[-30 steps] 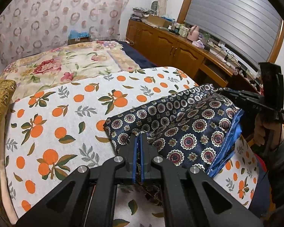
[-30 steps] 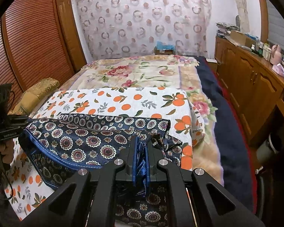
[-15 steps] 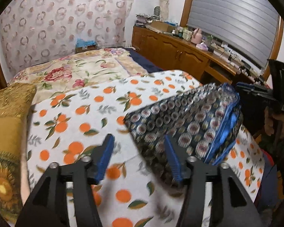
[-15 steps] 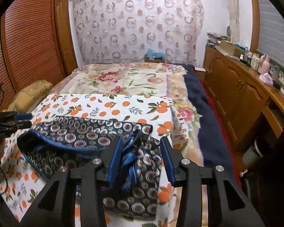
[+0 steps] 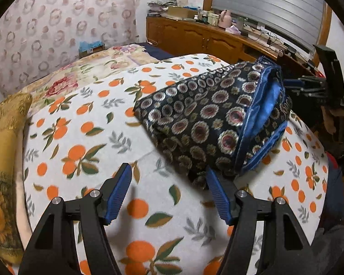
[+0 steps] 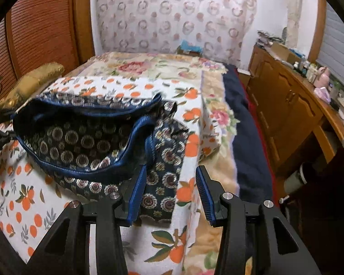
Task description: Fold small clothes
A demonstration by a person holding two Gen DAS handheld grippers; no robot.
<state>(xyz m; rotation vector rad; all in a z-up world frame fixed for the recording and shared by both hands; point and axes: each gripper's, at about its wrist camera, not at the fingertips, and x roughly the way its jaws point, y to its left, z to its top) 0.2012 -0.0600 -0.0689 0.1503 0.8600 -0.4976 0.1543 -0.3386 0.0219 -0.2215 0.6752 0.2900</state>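
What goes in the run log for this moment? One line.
left gripper: open, empty | right gripper: open, empty | patterned garment: released, loosely folded on orange-print blanket

1. The left gripper is now standing with its jaws spread wide, where a second ago they were pinched shut on the dark patterned garment; it is holding nothing.
2. The right gripper is likewise gaping, having let go of the blue-trimmed edge it was clamping.
3. The garment is no longer being held up between the two tools; it is lying folded on the orange-print blanket, its blue lining showing along the open edge.
4. Both grippers are sitting back from the cloth, with the left one's right finger only just beside the garment's near corner.
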